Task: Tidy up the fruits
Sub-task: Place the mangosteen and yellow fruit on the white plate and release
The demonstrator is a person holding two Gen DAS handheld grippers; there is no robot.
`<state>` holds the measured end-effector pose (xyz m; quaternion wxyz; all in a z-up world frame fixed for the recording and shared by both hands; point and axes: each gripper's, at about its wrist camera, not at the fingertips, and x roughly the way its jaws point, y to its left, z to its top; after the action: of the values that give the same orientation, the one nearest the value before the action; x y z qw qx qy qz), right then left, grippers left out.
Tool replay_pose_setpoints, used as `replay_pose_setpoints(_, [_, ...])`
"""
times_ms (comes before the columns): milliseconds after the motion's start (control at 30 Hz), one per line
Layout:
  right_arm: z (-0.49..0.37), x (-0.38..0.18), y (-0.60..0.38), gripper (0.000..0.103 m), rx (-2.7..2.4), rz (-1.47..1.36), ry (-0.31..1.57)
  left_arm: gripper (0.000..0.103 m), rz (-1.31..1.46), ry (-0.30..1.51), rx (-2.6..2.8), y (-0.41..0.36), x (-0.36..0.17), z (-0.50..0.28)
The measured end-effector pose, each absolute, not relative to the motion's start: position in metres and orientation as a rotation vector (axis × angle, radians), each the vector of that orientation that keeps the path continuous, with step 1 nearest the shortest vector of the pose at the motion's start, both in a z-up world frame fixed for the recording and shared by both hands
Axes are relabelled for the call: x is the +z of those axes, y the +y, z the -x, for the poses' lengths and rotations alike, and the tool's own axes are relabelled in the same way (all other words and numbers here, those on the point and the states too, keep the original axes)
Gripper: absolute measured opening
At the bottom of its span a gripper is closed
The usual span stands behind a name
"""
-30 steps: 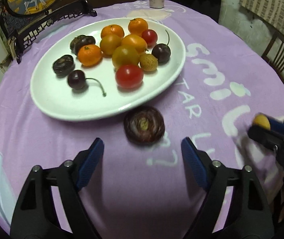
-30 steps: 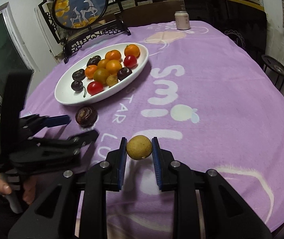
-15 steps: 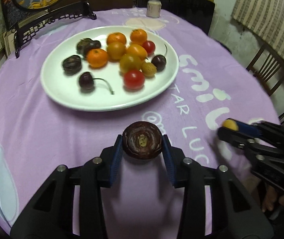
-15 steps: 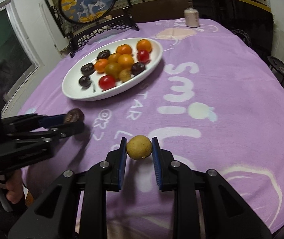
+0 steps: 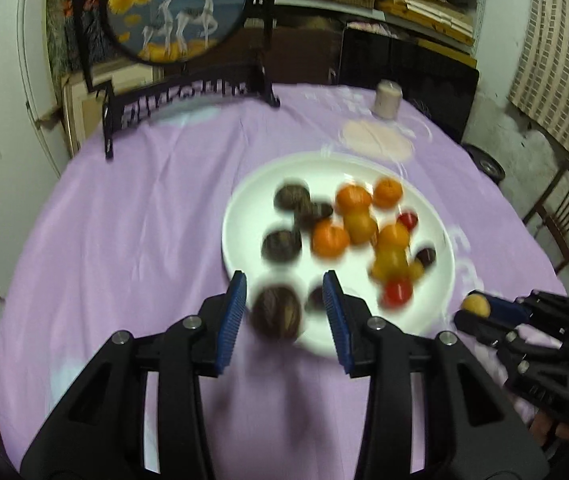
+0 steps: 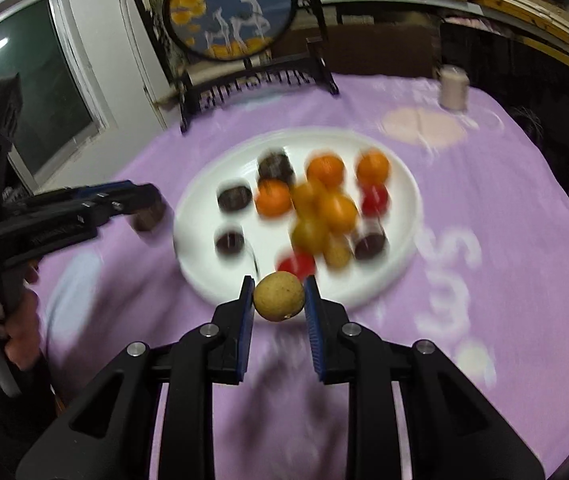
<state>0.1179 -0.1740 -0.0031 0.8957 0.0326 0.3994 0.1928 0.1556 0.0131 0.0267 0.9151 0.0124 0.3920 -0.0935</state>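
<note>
A white oval plate [image 5: 436, 280] with oranges, tomatoes, cherries and dark fruits lies on the purple cloth. In the left wrist view a blurred dark brown fruit [image 5: 276, 316] shows between the fingers of my left gripper [image 5: 284, 300]. It is nearer the left pad and does not fill the gap, and a cherry shows past its right side. From the right wrist view that fruit [image 6: 149, 218] hangs just under the left gripper [image 6: 152, 200], left of the plate [image 6: 200, 256]. My right gripper [image 6: 279, 298] is shut on a round yellow-brown fruit [image 6: 279, 296] at the plate's near rim.
A pale can [image 5: 387, 100] stands at the far side of the table. A round painted screen on a black stand [image 5: 180, 12] rises behind the table, and a wooden chair [image 5: 564, 216] stands at the right. A hand [image 6: 24, 336] holds the left gripper's handle.
My left gripper shut on the dark fruit on the cloth and lifted it toward the plate; now the fruit no longer spans the gap. My right gripper carried the yellow fruit to the plate's rim.
</note>
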Motion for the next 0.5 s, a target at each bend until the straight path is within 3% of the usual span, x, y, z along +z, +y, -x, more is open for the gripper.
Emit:
replay_pose_setpoints(367, [-0.194,-0.028,-0.146,0.026,0.343,-0.009,0.863,0.035,0.032,0.898,-0.204,0.009,-0.008,-0.218])
replay_pose_setpoints(467, [-0.192,-0.024,-0.146,0.056,0.332,0.008,0.829,0.04,0.025,0.875,-0.199,0.011,-0.005,-0.212])
replay_pose_setpoints(500, [-0.188,-0.021,-0.147,0.056,0.323,0.011,0.802,0.042,0.022,0.865,-0.195,0.012,-0.005,-0.21])
